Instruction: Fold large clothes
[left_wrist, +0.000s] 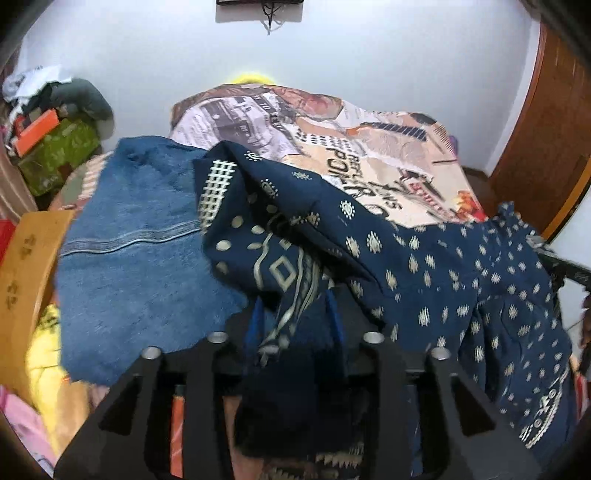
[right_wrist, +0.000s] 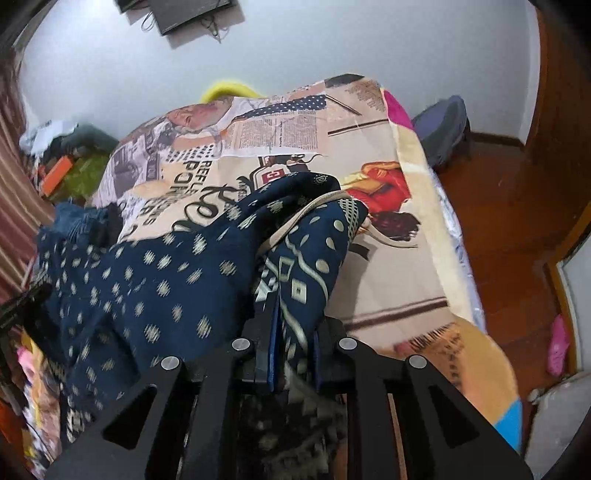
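Observation:
A large navy garment with a cream print (left_wrist: 443, 266) lies bunched across the near part of the bed and stretches between both grippers. In the left wrist view my left gripper (left_wrist: 295, 314) has its blue pads standing apart, and a fold of the garment hangs loosely between them without being pinched. In the right wrist view my right gripper (right_wrist: 295, 332) is shut on a bordered edge of the same garment (right_wrist: 166, 277), with the cloth squeezed between the pads. The fingertips of both grippers are partly buried in fabric.
The bed carries a newspaper-print blanket (right_wrist: 369, 258). A blue towel-like cloth (left_wrist: 140, 240) lies left of the garment, beside a wooden frame (left_wrist: 22, 266). Clutter (left_wrist: 55, 147) is piled at the far left. Right of the bed are wooden floor (right_wrist: 498, 221), a dark backpack (right_wrist: 443, 129) and a pink slipper (right_wrist: 557, 343).

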